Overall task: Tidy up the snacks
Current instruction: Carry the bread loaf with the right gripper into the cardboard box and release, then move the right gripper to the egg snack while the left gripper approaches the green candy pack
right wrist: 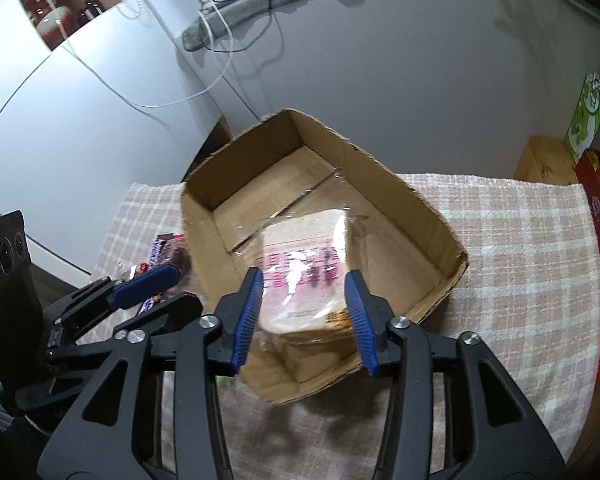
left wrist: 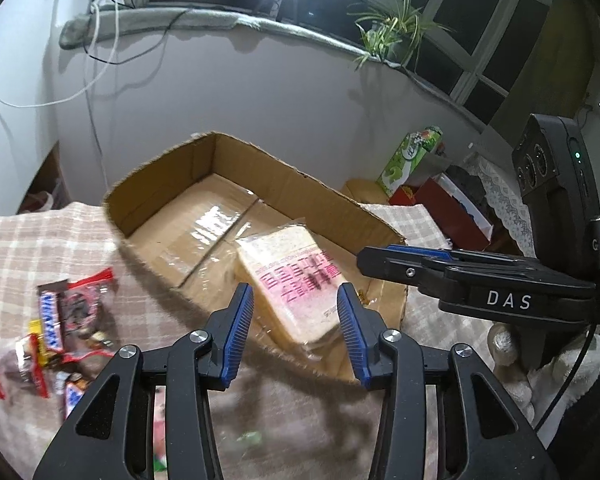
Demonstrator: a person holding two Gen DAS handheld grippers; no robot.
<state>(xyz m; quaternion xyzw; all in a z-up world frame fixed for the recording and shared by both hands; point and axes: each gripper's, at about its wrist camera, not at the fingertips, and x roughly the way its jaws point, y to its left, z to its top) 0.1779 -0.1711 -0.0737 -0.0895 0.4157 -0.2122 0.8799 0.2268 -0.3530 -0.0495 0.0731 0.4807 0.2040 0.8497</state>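
An open cardboard box (left wrist: 160,184) (right wrist: 432,216) sits on a checked cloth. A wrapped bread pack with pink print (left wrist: 296,280) (right wrist: 304,264) lies in the box's near corner, leaning on the near wall. My left gripper (left wrist: 296,332) is open and empty just in front of the box, and it shows in the right wrist view (right wrist: 148,280) at the left. My right gripper (right wrist: 304,316) is open and empty over the near wall, the bread pack beyond its fingers. It shows from the side in the left wrist view (left wrist: 396,264). Loose snack packs (left wrist: 56,328) lie left of the box.
A green carton (left wrist: 408,156) (right wrist: 588,112) and red boxes (left wrist: 448,208) stand at the right past the cloth's edge. A grey wall with cables, a windowsill and a plant (left wrist: 396,28) are behind. A white cabinet (right wrist: 60,120) is at the left.
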